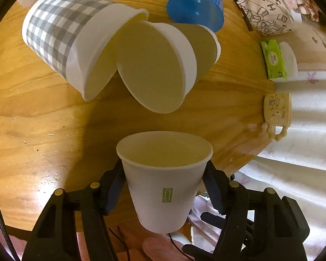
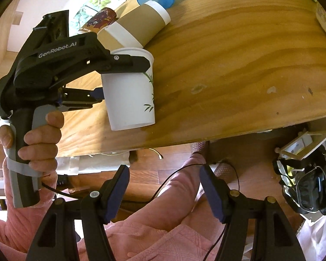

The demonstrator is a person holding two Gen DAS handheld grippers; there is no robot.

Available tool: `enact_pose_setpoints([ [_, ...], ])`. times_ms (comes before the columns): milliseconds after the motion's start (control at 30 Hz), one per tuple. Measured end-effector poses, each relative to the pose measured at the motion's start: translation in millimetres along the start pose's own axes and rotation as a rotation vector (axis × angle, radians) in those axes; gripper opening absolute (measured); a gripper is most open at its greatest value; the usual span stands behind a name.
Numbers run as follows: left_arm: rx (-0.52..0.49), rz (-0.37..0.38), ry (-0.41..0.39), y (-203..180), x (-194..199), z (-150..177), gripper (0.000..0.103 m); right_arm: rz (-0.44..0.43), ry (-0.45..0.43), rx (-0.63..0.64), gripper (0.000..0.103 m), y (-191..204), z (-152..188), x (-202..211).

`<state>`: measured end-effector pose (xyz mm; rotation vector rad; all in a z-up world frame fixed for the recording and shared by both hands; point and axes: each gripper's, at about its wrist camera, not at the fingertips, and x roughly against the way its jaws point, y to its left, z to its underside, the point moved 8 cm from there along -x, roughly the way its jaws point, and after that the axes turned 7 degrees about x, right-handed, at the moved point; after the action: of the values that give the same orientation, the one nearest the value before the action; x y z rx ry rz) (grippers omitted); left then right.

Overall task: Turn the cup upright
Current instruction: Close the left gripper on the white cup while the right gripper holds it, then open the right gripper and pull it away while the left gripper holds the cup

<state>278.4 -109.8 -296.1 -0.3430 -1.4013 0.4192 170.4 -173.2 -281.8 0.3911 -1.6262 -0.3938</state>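
I have the white cup (image 1: 165,180) clamped mouth-up in my left hand-held gripper (image 1: 165,187), at six o'clock in the left wrist view, over the near edge of the worktop (image 1: 32,108). At twelve o'clock a checked cup (image 1: 71,41), a brown cup (image 1: 163,65) and a blue cup (image 1: 195,4) lie on their sides. My right hand-held gripper (image 2: 164,187) hangs unclenched, gripping nothing, off the worktop edge.
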Motion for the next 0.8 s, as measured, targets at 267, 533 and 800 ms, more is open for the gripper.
enact_pose_setpoints([
  [267,-0.118,-0.070,-0.124,-6.7,16.5,1.1,0.069,-0.004,-0.003,0.015,0.068,4.8,-0.1,0.1],
  [533,-0.228,-0.118,-0.318,-5.7,45.3,-1.1,0.069,0.025,-0.001,0.036,0.068,4.9,-0.6,0.8],
  [800,-0.314,-0.136,-0.485,-2.9,55.0,-2.6,0.068,0.038,0.000,0.061,0.068,5.9,1.5,1.3],
])
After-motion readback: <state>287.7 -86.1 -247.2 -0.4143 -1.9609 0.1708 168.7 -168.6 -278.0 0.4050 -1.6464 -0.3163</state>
